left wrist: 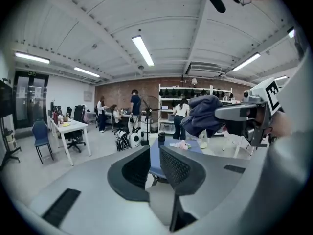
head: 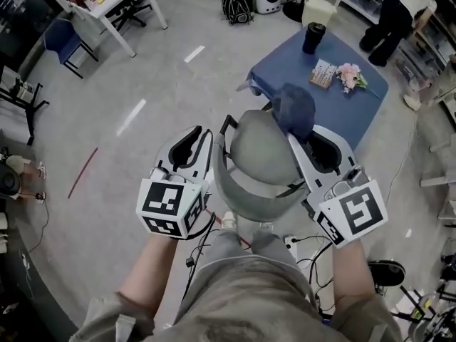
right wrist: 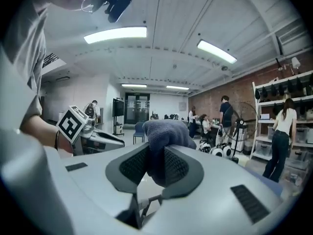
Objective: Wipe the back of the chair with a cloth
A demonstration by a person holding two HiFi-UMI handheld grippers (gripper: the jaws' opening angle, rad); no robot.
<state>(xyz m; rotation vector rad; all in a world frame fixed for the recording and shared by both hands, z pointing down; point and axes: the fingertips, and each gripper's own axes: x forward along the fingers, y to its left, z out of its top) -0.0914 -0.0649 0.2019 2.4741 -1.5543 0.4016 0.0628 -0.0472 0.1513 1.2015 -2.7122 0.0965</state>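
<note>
I have the right gripper (right wrist: 155,166) clenched on the blue cloth (head: 296,109), with a fold pinched between the pads and the rest bunched up above them. That leaves plenty of loose fabric to press flat against a surface. From the head view the cloth sits over the far right edge of the chair (head: 260,155), on the side facing the blue table (head: 363,98). I cannot tell whether it touches the chair yet.

My left gripper (left wrist: 155,163) is on the near left of the chair. Its pads are a narrow gap apart and hold nothing; through the gap I see only the table beyond. I judge it is there to steady the chair if it rolls or swivels under the wiping pressure.

Both grippers point roughly level across the room, so the cloth is at about the height of the chair's top. I judge the wiping has not started. Next the cloth should go down onto the backrest and sweep across it while I keep the grip firm.
</note>
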